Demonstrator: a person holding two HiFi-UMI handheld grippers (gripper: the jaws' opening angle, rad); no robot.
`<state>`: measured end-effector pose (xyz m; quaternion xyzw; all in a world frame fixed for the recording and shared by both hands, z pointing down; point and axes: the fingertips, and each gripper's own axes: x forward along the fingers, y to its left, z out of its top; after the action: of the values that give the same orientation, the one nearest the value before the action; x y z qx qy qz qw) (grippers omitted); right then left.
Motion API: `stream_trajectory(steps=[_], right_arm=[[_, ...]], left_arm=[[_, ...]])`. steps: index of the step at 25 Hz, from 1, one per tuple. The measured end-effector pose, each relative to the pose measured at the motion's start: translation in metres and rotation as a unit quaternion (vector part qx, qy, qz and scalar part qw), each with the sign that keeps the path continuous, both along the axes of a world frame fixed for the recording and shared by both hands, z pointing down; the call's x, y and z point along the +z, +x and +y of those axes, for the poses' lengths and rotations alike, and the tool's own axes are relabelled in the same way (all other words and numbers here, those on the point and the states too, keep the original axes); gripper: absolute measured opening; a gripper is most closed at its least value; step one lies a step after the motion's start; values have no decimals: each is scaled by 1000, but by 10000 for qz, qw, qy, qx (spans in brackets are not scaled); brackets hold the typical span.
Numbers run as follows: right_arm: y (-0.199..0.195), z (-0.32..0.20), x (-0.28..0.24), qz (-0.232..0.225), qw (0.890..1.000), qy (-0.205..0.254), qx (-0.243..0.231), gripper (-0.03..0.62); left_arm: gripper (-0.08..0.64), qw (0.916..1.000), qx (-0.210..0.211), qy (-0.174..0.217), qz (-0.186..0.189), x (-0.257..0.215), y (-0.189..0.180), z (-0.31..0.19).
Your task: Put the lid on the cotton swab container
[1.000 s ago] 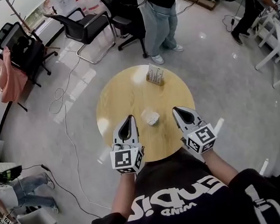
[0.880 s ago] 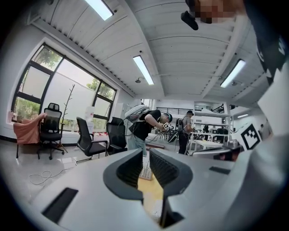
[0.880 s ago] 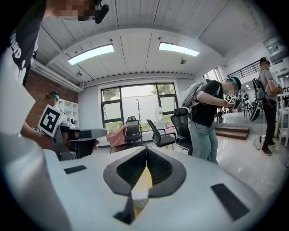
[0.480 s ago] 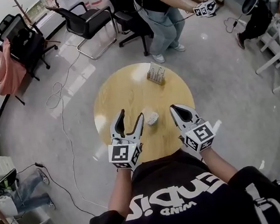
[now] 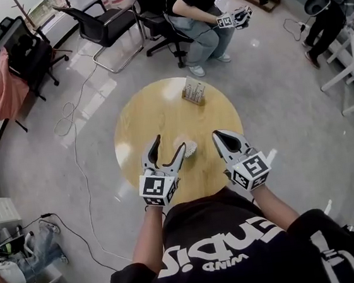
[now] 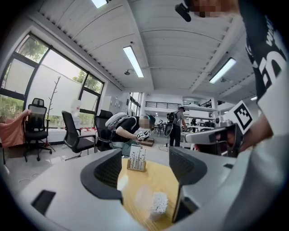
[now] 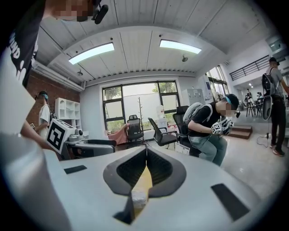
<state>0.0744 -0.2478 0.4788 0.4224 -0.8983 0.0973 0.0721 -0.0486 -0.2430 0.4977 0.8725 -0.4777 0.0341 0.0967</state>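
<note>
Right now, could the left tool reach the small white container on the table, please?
Probably yes: the left tool is opening its empty jaws, and the small white container lies just ahead, unobstructed.

The cotton swab container (image 5: 191, 147) sits on the table (image 5: 139, 120) towards my near side, between my two tools. My left tool (image 5: 168, 145), jaws opening with nothing between them, has the container just beside its right jaw tip. My right tool (image 5: 217, 135) is further off, to the container's right. A rack (image 5: 194, 92) stands at the table's far edge.
</note>
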Motion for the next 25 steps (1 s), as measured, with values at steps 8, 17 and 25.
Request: stream_trajectory(steps=[8, 17, 25], right_arm=[[2, -5, 8, 26, 10000, -59, 42, 2], [3, -13, 19, 157, 9997, -186, 57, 3], [4, -12, 28, 229, 9993, -272, 64, 3]], left_arm=[[313, 9980, 244, -590, 7, 64, 10, 5], [313, 9895, 603, -1272, -330, 149, 21, 16], [311, 9787, 942, -1564, -941, 199, 39, 21]])
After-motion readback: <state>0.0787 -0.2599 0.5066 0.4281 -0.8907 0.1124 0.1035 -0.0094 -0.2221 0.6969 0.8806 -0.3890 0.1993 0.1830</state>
